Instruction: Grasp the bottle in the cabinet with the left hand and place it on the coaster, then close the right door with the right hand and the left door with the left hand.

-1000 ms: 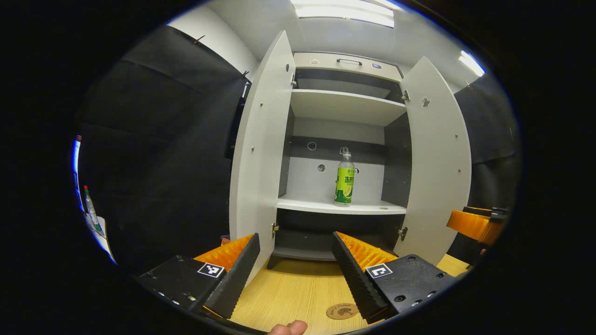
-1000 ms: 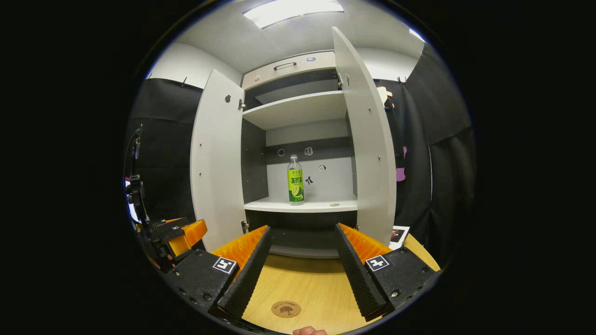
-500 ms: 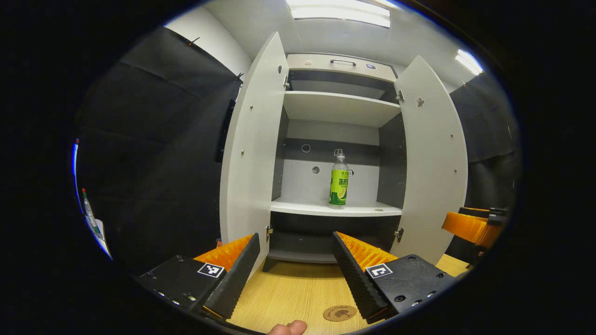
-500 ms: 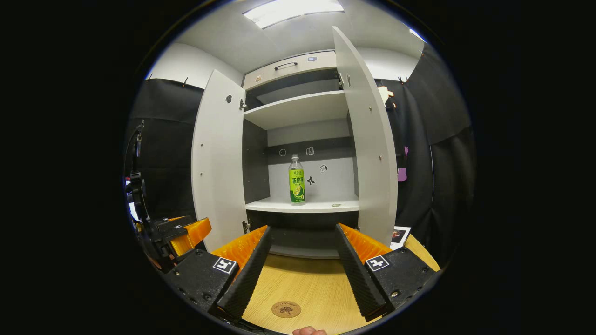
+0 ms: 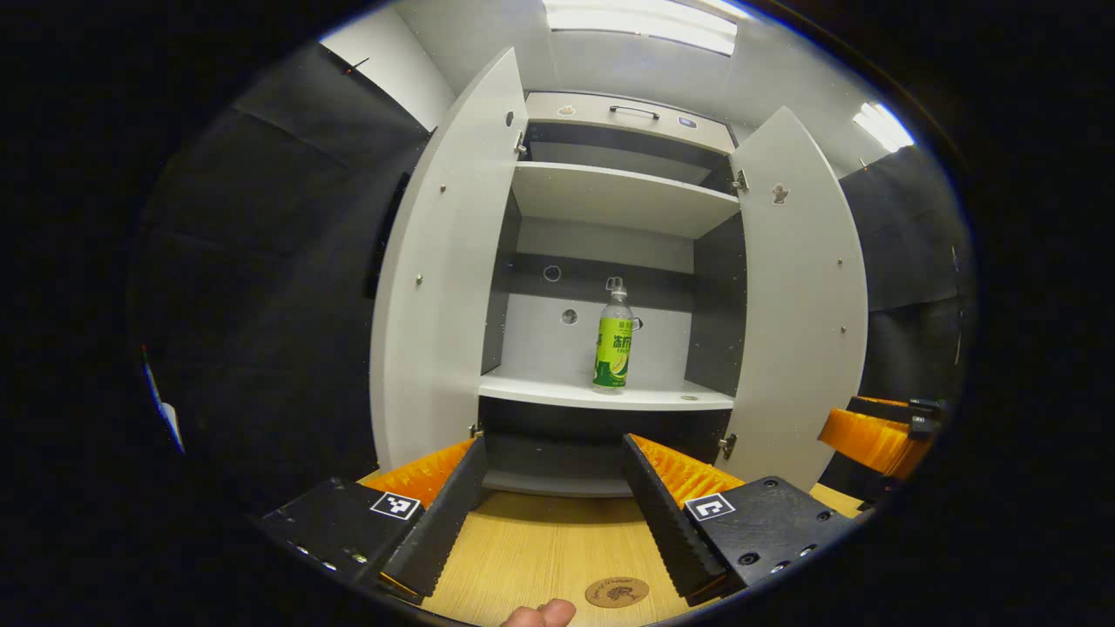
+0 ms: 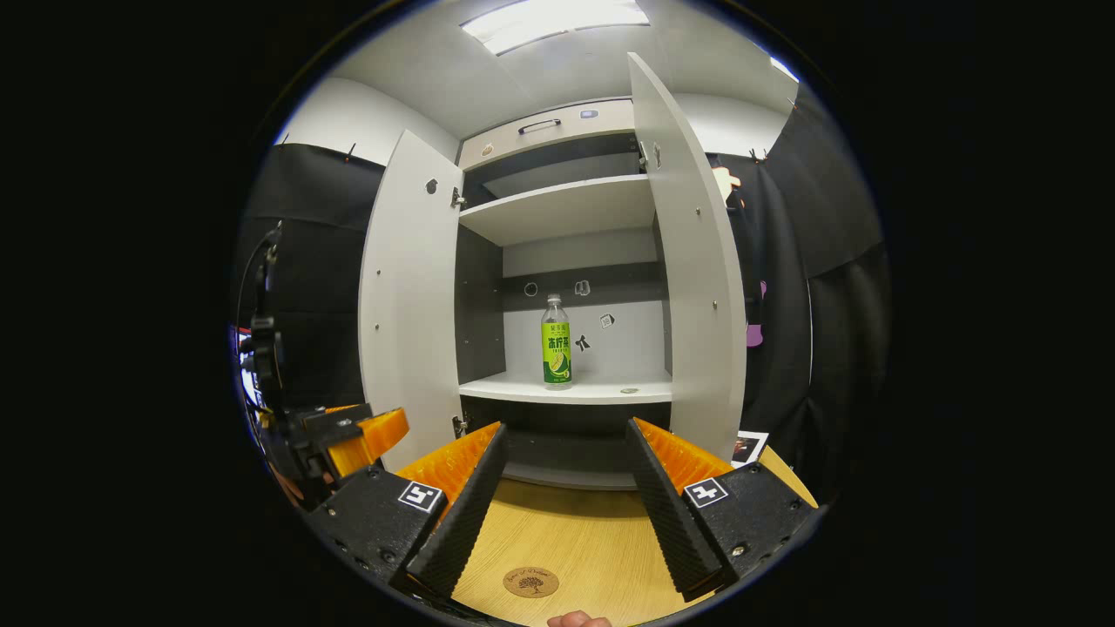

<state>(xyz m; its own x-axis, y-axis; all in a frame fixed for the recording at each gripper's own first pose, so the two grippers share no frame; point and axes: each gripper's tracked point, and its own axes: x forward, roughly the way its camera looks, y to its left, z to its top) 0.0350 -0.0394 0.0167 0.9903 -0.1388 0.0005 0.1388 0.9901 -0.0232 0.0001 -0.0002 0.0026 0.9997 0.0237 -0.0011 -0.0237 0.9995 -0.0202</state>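
Note:
A clear bottle (image 5: 614,344) (image 6: 556,346) with a green label stands upright on the middle shelf of an open grey cabinet (image 5: 623,196) (image 6: 557,205). Both doors hang wide: the left door (image 5: 435,287) (image 6: 405,296) and the right door (image 5: 797,296) (image 6: 697,279). A round wooden coaster (image 5: 617,592) (image 6: 531,582) lies on the wooden table in front. My left gripper (image 5: 549,514) is open above the table, well short of the cabinet. My right gripper (image 6: 562,509) is open too, nothing between its fingers. The right gripper (image 5: 880,431) also shows at the left view's right edge, the left gripper (image 6: 348,431) at the right view's left edge.
The wooden table (image 5: 540,549) (image 6: 584,540) runs up to the cabinet's foot. Black cloth walls stand on both sides. A small dark disc (image 6: 629,391) lies on the shelf right of the bottle. A printed card (image 6: 745,444) lies by the right door. A thumb tip (image 5: 540,614) shows low.
The left gripper has swung rightward, so the cabinet and bottle slid left in its view. The right gripper has barely shifted. Both stay open.

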